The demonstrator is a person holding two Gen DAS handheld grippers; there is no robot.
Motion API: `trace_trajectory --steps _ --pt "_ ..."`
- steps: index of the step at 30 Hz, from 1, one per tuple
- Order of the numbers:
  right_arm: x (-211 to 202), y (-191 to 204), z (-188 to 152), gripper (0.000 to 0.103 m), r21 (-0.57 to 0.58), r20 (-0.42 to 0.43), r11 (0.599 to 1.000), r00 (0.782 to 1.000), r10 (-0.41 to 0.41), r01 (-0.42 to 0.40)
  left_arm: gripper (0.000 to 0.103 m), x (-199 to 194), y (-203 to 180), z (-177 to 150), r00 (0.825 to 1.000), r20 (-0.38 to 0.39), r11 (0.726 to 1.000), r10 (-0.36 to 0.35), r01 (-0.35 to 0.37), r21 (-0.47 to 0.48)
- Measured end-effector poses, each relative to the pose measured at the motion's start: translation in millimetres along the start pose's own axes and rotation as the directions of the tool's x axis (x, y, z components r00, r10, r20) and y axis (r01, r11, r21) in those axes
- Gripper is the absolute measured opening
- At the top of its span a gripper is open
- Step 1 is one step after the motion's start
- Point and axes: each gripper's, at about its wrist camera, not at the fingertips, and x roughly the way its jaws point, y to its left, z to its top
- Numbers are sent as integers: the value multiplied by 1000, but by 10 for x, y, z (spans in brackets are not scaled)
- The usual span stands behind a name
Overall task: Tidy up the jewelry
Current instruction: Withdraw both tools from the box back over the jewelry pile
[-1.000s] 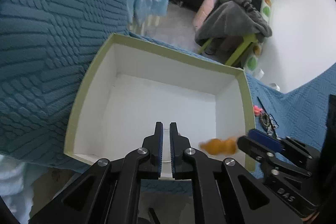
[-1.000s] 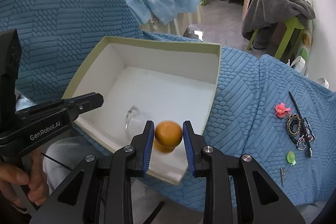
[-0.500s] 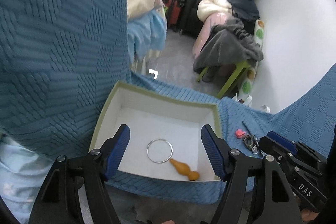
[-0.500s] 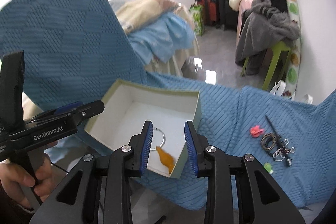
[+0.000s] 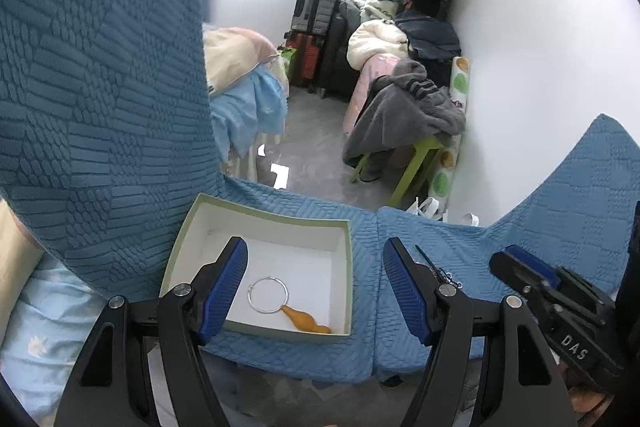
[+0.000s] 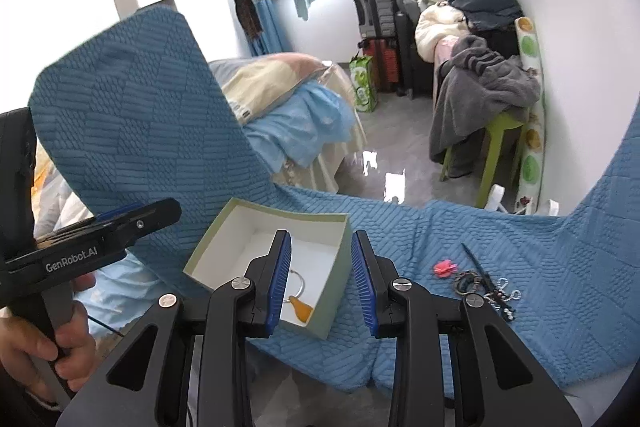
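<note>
A quilted blue cloth cover (image 5: 120, 131) with a raised, ribbed weave drapes the seat. On it sits a square matt cardboard box (image 5: 345, 267), pale green outside, smooth white inside, holding a thin shiny metal hoop (image 5: 267, 294) and a glossy amber gourd-shaped pendant (image 5: 304, 319). Black matt plastic gripper arms carry ridged blue rubber pads (image 5: 224, 291).

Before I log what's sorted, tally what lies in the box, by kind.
Silver hoop: 1
Orange gourd-shaped pendant: 1
Total in the green-rimmed box: 2
</note>
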Motion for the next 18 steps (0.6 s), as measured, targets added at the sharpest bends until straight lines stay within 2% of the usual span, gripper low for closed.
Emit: trace_trajectory --steps 8,18 --pt "-345 -259 -96 29 38 43 998 998 -46 44 71 -48 -373 -113 999 9 999 -36 36 30" --pt "-541 -635 -399 29 82 70 991 992 -109 103 71 145 -726 -390 995 -33 994 -96 97 48"
